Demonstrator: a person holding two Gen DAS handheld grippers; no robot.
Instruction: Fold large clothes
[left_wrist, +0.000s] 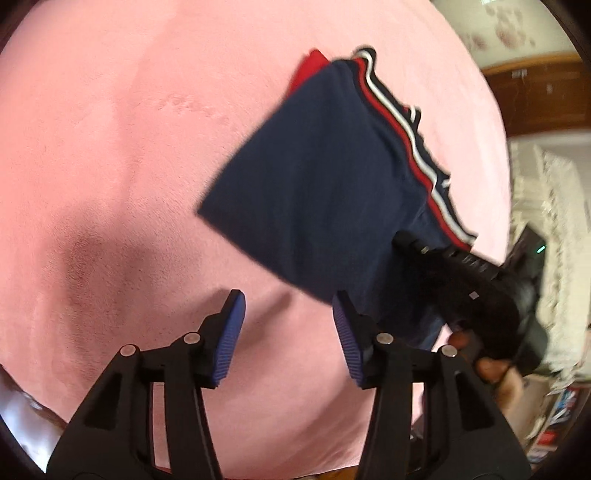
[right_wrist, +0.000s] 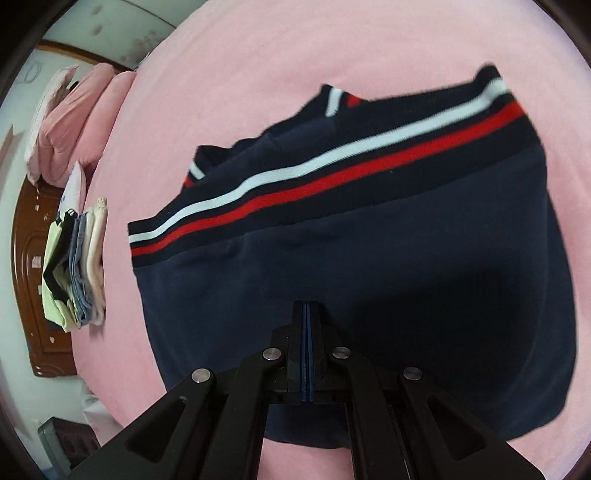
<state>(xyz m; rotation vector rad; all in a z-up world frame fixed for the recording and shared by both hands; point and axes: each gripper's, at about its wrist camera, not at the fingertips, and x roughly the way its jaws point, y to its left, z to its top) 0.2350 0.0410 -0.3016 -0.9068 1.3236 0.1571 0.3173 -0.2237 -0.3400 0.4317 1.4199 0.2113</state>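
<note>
On the pink bed (left_wrist: 110, 147), the right gripper (right_wrist: 307, 314) is pinching the folded navy garment (right_wrist: 369, 277); the left gripper (left_wrist: 288, 332) is hanging released, holding nothing.

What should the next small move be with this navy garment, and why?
Probably carry the navy garment toward the stack of folded clothes. It already looks folded, the right gripper is shut on its near edge, and the left gripper is open, holding nothing, above the pink bedspread.

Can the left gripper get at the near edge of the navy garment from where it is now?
Probably yes. The left gripper is open over the pink bedsheet, with nothing between it and the navy garment. The right gripper, shut on the garment, sits off to the side.
</note>
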